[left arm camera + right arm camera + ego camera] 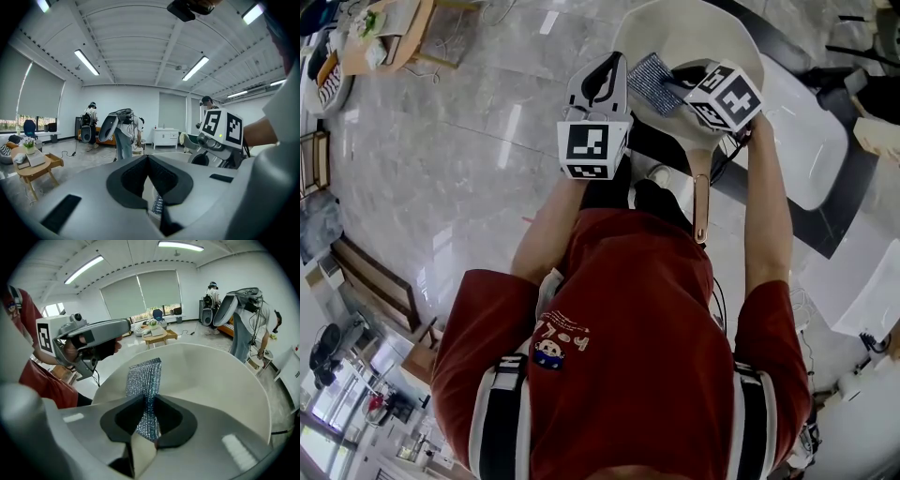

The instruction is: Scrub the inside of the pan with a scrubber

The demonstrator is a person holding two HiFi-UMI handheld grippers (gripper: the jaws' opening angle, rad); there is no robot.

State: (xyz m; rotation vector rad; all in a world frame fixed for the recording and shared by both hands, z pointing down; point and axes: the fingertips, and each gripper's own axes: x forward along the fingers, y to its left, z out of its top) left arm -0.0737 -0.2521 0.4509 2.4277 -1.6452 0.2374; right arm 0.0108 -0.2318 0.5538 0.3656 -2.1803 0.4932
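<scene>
A cream pan [694, 37] is held up over the floor, its long handle [700, 202] pointing back toward me. My left gripper [605, 70] sits at the pan's left rim, its jaws together on a pale edge that looks like the rim. In the left gripper view the left gripper [147, 159] shows that strip and a bit of silver mesh below. My right gripper [680, 80] is shut on a silver mesh scrubber [654, 82]. In the right gripper view the right gripper [146, 399] holds the scrubber [145, 380] upright against the pan's inside [211, 376], with the left gripper [89, 341] at the left rim.
A white table [806, 131] stands to the right of the pan. A low wooden table [394, 33] is far off at the upper left. Other people [124, 131] work across the room near a white cabinet [164, 138]. Glossy grey floor lies below.
</scene>
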